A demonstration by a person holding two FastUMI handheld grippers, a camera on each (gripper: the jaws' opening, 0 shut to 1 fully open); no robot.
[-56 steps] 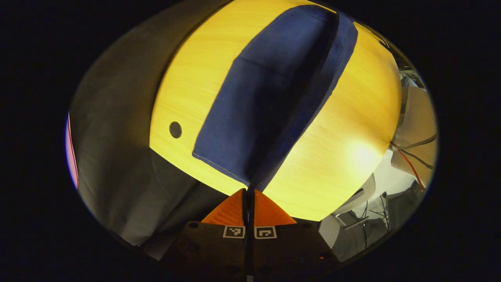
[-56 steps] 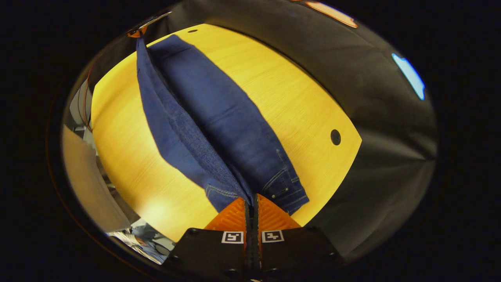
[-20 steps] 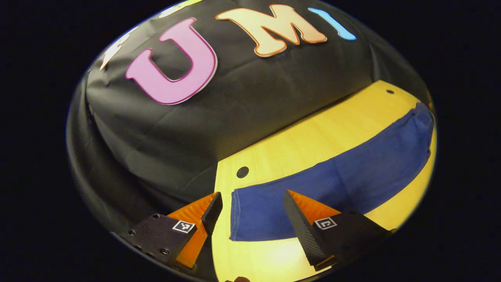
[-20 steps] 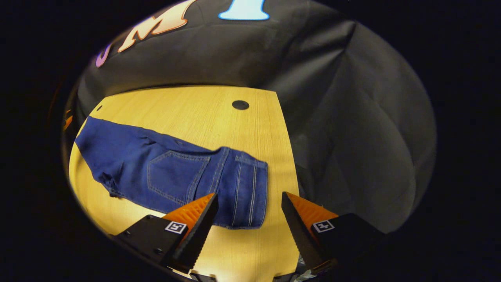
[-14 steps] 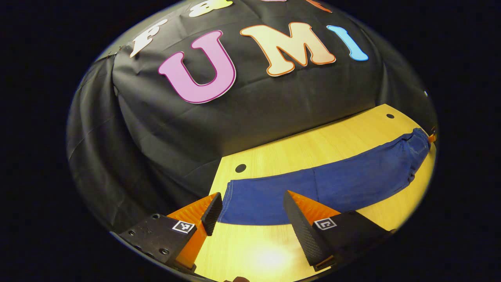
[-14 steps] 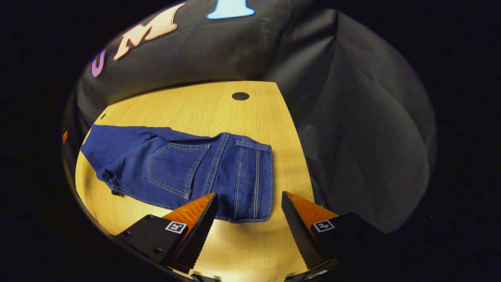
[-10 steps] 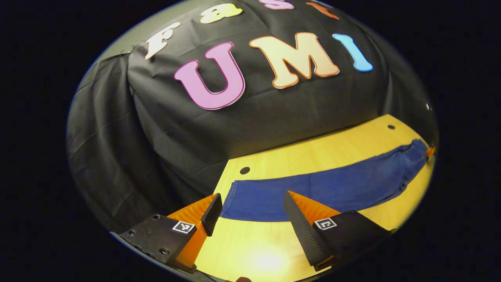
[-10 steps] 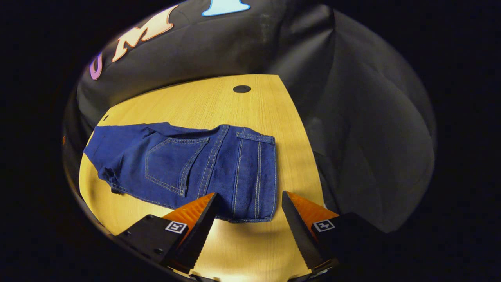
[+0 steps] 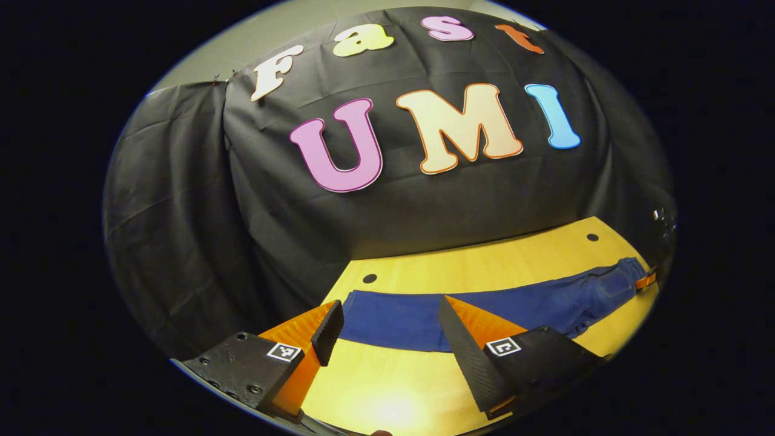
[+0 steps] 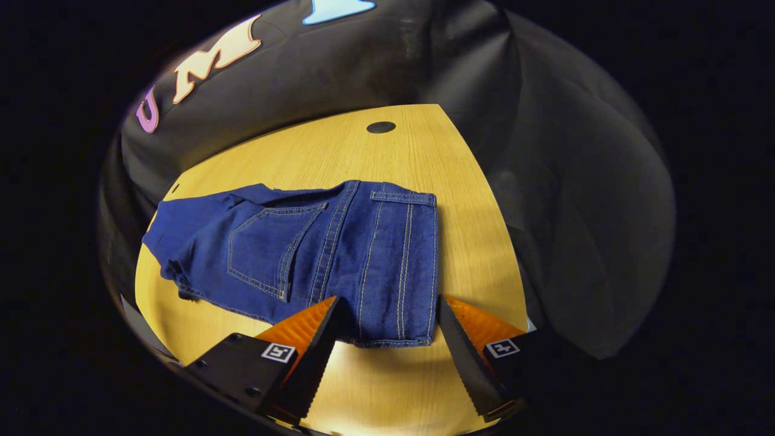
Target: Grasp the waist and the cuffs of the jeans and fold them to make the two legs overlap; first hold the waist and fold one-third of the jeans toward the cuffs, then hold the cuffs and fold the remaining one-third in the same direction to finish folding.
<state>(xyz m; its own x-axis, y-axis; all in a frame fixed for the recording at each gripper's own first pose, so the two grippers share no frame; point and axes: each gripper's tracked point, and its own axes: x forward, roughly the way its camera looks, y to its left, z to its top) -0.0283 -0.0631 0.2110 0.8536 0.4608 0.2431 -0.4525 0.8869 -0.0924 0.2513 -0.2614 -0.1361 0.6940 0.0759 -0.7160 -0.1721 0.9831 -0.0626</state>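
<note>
Nearest in the right gripper view, the right tongs (image 10: 387, 339) stand spread wide with nothing between them, hovering just short of the near edge of the waist (image 10: 399, 260) of the jeans (image 10: 290, 254). In the left gripper view the left tongs (image 9: 387, 330) are likewise spread and empty, poised in front of the cuffs (image 9: 375, 312) at the opposite end of the garment. The jeans lie flat along the pale wood tabletop (image 10: 375, 381), already doubled lengthwise so one leg sits on the other; a back pocket (image 10: 266, 254) faces up beside the waistband, and the leg fabric bunches a little farther along, toward the far left in that view. From the cuff end the denim runs away as a long band to where the other tongs' tips just show at the far right edge. Beyond it a small dark hole (image 10: 381, 127) marks the tabletop, and the black cloth wall closes the booth behind. I'd judge the denim soft but fairly heavy and thick: it will drape and sag from a pinch rather than hold its shape, and the doubled layers may slide apart. The stitched waistband looks the stiffest, safest place to grip, taking both layers at its near corner; the hemmed cuffs should serve likewise later.
</note>
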